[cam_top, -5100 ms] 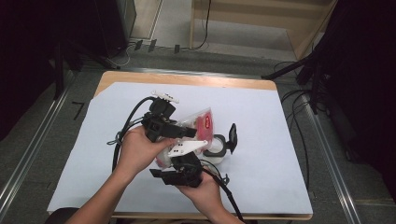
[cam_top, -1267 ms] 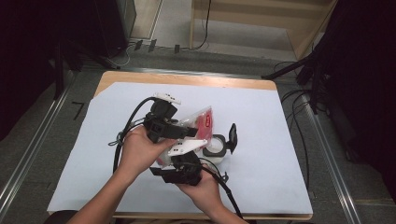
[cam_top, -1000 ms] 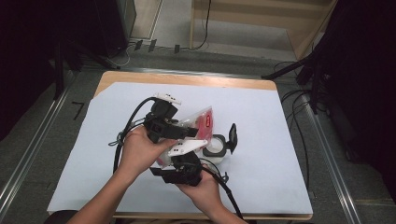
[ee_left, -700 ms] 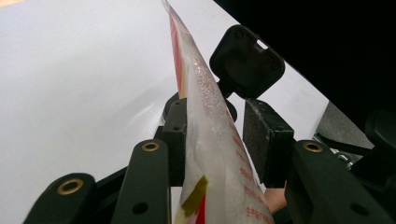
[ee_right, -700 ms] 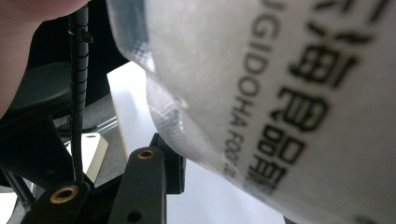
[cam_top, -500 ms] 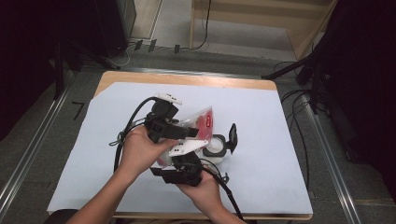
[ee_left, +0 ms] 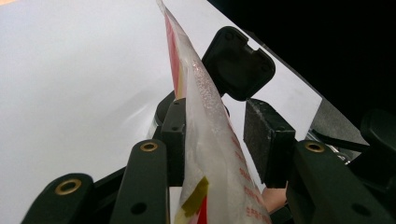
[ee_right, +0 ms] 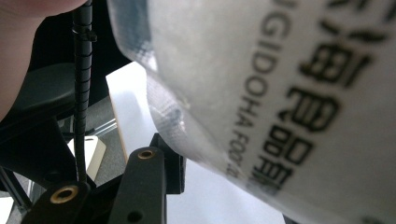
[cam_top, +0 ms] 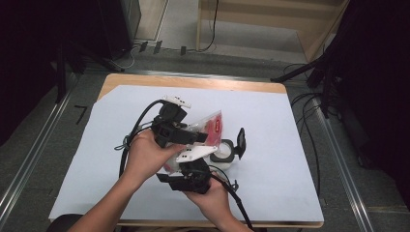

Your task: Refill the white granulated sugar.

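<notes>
Plastic pouch (cam_top: pixel 205 126) of white grains hasn't budged over the last few seconds, held up over the open jar (cam_top: pixel 223 152) between both claws, left gripper (ee_left: pixel 219 140) spread with 1 pad touching it, right gripper (cam_top: pixel 191 174) grip I can't tell, so pouring looks stalled.

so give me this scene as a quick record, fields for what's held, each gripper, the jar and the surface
held item: clear plastic pouch with red print, white grains inside
left gripper: pouch between its jaws, one pad against it, the other pad apart
right gripper: at the pouch's lower end, grip unclear
jar: round, on the table below the pouch, black flip lid standing open
surface: table under white sheet
</notes>
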`<state>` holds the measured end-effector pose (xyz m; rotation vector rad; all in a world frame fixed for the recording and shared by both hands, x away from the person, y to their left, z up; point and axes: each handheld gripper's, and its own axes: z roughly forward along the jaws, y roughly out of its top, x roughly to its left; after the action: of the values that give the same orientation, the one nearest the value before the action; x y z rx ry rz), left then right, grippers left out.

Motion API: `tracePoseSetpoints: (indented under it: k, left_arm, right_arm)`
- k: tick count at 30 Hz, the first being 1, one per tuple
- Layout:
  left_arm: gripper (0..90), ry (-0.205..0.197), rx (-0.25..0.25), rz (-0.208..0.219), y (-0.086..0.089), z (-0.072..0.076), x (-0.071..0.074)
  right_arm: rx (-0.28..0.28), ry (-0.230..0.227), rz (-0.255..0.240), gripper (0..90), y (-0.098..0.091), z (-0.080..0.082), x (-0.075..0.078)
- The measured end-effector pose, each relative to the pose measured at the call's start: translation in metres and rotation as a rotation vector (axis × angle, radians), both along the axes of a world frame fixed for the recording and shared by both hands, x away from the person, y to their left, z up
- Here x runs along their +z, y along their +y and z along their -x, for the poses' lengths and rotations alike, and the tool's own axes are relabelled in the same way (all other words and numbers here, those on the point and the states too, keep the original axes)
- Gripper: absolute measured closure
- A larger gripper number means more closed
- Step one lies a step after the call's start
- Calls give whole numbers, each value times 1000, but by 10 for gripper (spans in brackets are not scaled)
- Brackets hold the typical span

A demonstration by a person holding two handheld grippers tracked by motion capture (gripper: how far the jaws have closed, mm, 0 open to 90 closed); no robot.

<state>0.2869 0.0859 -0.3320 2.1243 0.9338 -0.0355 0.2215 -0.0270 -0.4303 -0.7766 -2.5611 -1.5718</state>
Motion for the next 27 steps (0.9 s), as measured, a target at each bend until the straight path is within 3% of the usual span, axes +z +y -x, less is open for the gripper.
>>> tracePoseSetpoints:
  k: [27]
  left_arm:
    - [625, 2, -3, -1, 0, 1, 1]
  right_arm:
    - [6, 3, -1, 633, 0, 1, 0]
